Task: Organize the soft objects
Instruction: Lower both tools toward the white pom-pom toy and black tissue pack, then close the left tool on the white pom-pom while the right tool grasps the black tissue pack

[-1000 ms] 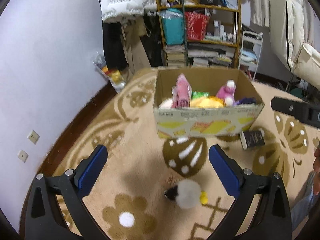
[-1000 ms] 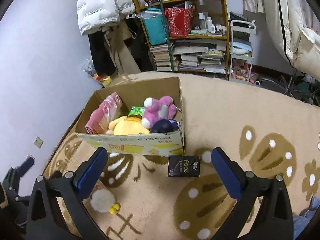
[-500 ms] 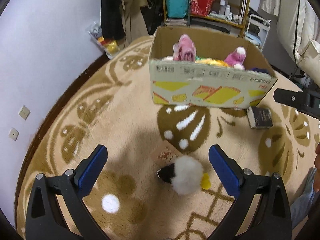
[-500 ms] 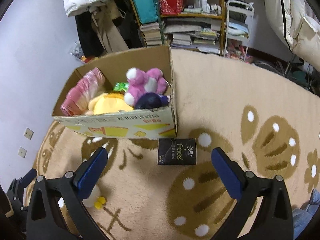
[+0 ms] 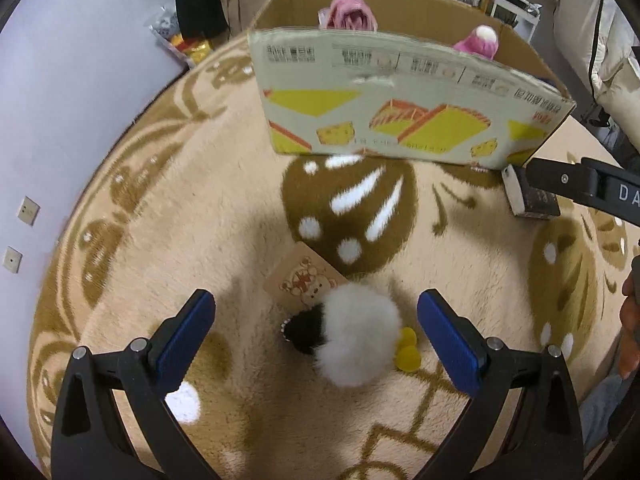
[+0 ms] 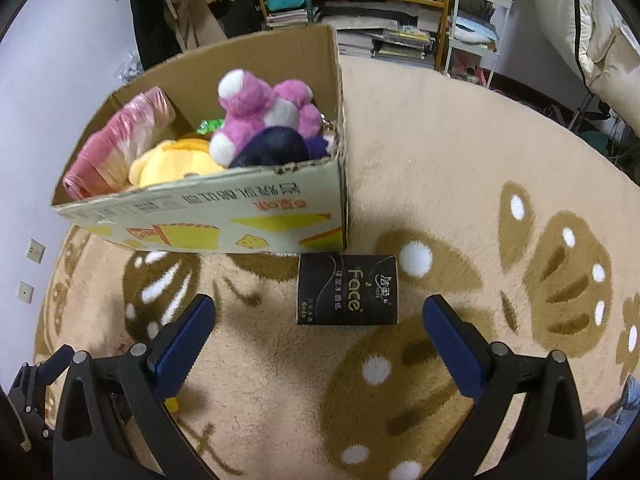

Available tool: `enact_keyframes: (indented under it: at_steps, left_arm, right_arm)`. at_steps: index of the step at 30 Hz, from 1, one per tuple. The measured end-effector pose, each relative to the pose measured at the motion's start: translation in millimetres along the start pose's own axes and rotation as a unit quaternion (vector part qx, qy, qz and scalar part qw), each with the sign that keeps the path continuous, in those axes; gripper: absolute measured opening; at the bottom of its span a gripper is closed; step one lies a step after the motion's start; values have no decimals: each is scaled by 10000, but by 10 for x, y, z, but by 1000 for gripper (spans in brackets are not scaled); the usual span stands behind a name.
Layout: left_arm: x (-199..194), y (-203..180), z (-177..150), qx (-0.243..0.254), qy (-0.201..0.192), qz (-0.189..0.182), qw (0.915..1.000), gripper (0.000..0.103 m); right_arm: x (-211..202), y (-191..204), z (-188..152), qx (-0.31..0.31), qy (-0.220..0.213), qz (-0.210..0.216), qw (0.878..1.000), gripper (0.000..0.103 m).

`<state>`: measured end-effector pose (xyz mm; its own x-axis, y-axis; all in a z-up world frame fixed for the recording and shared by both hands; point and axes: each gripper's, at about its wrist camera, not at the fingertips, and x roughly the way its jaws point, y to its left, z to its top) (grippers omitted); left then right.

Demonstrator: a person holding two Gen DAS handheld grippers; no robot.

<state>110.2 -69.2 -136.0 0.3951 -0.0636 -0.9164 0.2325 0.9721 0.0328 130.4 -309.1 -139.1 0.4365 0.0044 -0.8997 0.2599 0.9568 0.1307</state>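
A: The box (image 5: 400, 120) wall hides most of its load in the left view; only a pink bundle (image 5: 348, 16) and a pink toy (image 5: 478, 42) top show at 12 o'clock.

B: The tissue pack (image 5: 528, 196) at 3 o'clock?

A: Half behind the right gripper's arm. In the right view, the yellow plush (image 6: 172, 164) is part hidden by the box rim.

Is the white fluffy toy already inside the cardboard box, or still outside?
Outside: the white fluffy toy lies on the carpet, before the cardboard box.
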Motion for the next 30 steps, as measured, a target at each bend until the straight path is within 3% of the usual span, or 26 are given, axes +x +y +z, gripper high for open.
enact_keyframes:
  at_steps: [7, 18, 21, 23, 24, 30]
  left_arm:
    - [240, -40, -58, 14, 438, -49, 9990, 100]
    - [417, 7, -75, -85, 659, 97, 9977, 64]
    - [412, 53, -74, -131, 630, 108, 9979, 57]
    - [405, 65, -71, -121, 593, 129, 9981, 54]
    - [400, 66, -71, -94, 577, 139, 9982, 54]
    - [203, 14, -117, -120, 392, 102, 9991, 49]
  right_arm:
    - [153, -26, 9, 152, 151, -84, 9997, 103]
    - [444, -32, 87, -19, 284, -157, 9995, 102]
    - [526, -64, 100, 40, 379, -79, 9992, 90]
    - [556, -94, 96, 83, 385, -79, 9992, 71]
    - [569, -106, 94, 87, 381, -92, 9992, 68]
    - [560, -81, 69, -49, 317, -94, 9994, 68]
